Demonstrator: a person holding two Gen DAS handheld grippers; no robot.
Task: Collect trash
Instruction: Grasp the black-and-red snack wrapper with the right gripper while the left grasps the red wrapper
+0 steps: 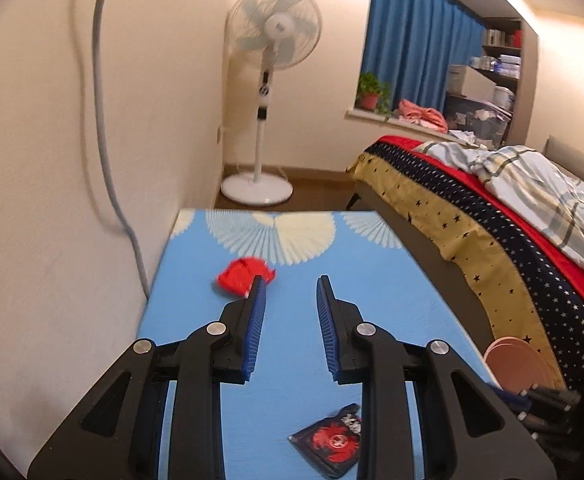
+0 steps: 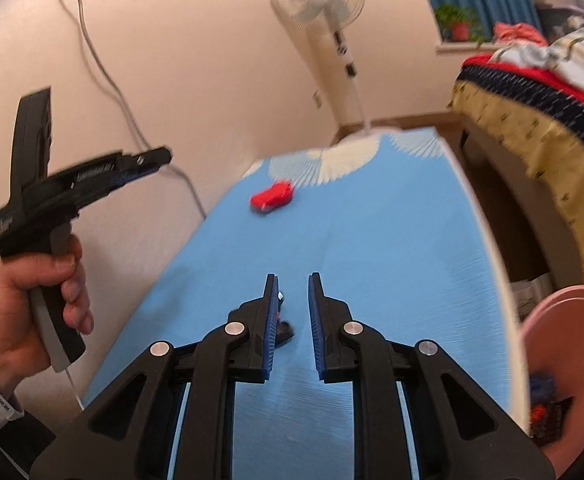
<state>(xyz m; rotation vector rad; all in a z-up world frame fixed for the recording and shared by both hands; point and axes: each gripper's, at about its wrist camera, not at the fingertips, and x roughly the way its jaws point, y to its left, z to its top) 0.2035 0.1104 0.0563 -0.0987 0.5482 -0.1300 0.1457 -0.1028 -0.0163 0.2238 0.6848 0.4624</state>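
A crumpled red wrapper (image 1: 245,275) lies on the blue table (image 1: 371,280) toward its far left; it also shows in the right wrist view (image 2: 272,197). A black and red packet (image 1: 333,442) lies near the front, below my left gripper (image 1: 291,285), which is open and empty above the table. In the right wrist view the packet (image 2: 283,326) is mostly hidden behind my right gripper's left finger. My right gripper (image 2: 292,282) is open and empty above it. The left gripper body (image 2: 52,184) is seen held in a hand at the left.
A pink bin (image 2: 567,368) stands at the table's right front edge, with dark trash (image 2: 547,412) inside; its rim shows in the left wrist view (image 1: 517,364). A bed (image 1: 491,216) runs along the right. A standing fan (image 1: 270,92) and a wall cable (image 1: 108,120) are behind.
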